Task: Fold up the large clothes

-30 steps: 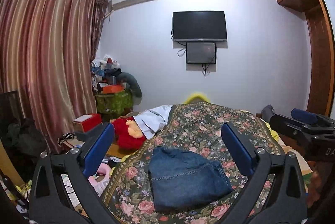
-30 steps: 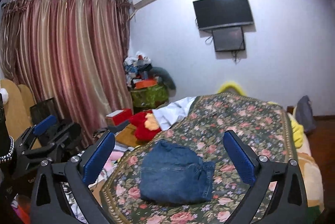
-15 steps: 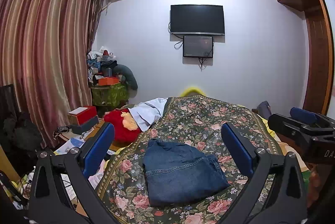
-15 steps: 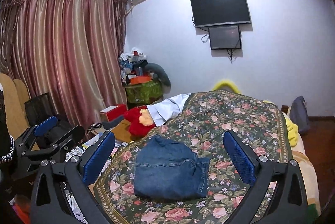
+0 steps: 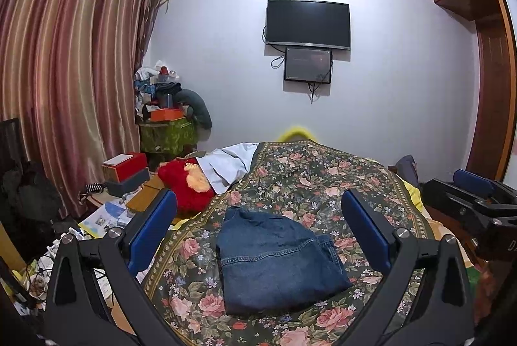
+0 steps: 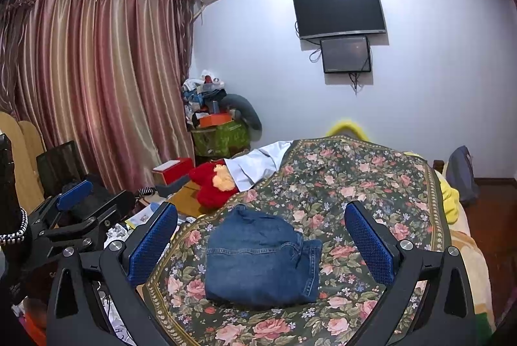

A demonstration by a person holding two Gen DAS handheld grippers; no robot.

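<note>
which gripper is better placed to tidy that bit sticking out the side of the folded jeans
Right, probably. The loose flap juts from the right edge of the folded jeans, toward the right gripper. Both grippers are open and empty; the left gripper sits toward the other side.

right claw (image 5: 478,200) cut off at frame edge, bed's (image 5: 323,184) near end hidden behind claw arms

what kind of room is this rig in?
Most likely a home bedroom: a bed under a floral bedspread with folded denim jeans on it, a wall-mounted TV facing it, and long drawn curtains.
</note>
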